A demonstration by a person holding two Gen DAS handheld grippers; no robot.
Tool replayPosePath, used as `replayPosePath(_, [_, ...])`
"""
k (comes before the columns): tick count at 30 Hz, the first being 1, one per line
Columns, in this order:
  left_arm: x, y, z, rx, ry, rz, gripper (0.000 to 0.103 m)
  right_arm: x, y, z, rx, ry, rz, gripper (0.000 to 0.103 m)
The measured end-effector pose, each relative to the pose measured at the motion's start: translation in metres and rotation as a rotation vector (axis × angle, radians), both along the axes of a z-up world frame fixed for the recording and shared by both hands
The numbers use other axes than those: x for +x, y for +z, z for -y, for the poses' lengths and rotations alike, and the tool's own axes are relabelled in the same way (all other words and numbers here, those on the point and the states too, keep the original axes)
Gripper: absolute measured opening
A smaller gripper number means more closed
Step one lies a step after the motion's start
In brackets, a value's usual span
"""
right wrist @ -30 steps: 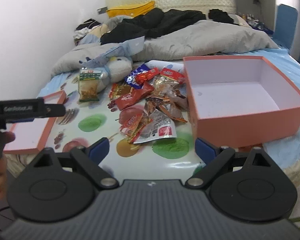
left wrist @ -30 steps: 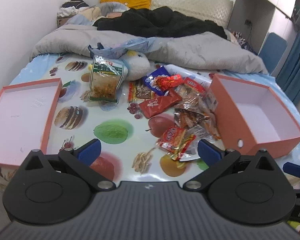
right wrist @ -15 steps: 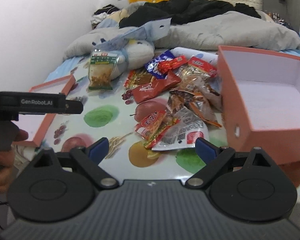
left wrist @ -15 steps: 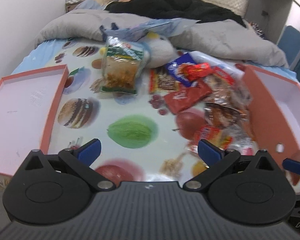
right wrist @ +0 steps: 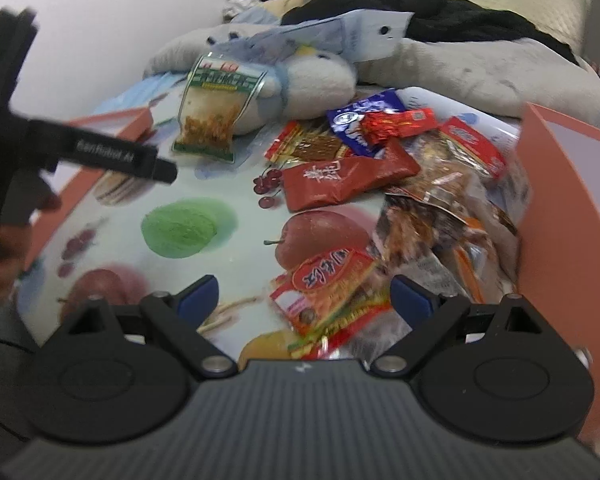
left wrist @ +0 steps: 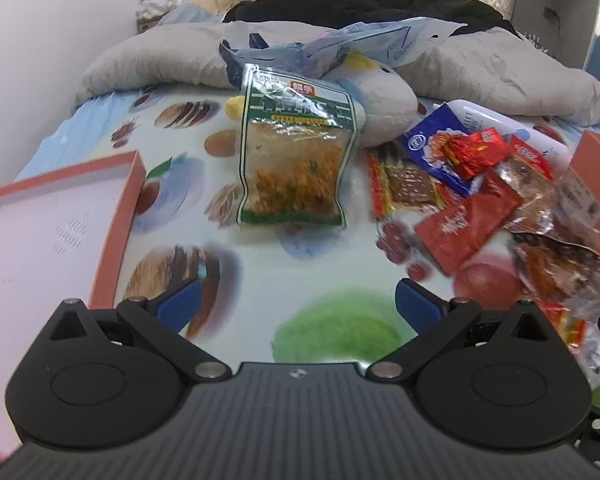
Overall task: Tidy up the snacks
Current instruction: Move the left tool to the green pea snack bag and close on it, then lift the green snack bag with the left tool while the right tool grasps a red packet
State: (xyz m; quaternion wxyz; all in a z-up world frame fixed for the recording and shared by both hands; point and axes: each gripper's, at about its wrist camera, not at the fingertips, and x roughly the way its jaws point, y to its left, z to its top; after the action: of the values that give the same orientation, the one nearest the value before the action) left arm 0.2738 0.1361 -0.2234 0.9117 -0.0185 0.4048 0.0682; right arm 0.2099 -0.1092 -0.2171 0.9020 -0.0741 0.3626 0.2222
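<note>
Left wrist view: left claw (left wrist: pixel 296 302) spread apart, empty, aimed at 12 o'clock toward green snack bag (left wrist: pixel 294 160) on the bed, likely next pick. Right wrist view: right claw (right wrist: pixel 304 294) apart, empty, over red packet (right wrist: pixel 326 294); box (right wrist: pixel 556 216) at 3 o'clock, close for loading.

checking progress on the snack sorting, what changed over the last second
Both grippers moved forward over the cloth toward the snacks. The left gripper now lines up on the green-topped bag; the right gripper sits close over the red-and-orange packet. Both are open and hold nothing. The snack pile, the box lid and the box lie as before; nothing is packed yet.
</note>
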Motion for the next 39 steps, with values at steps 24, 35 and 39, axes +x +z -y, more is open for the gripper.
replayPosePath(24, [0.100,-0.049,-0.029,0.041,-0.087,0.105,0.094,0.051,-0.035,-0.028,-0.052,0.081,-0.128,0.067])
replayPosePath(35, [0.099,-0.052,-0.020,-0.041,-0.085,0.122,0.071,0.052,-0.033,-0.031,-0.041,0.057,-0.117,0.059])
replayPosePath(39, [0.090,-0.048,-0.020,-0.066,-0.071,0.128,0.067,0.053,-0.031,-0.027,-0.034,0.041,-0.116,0.059])
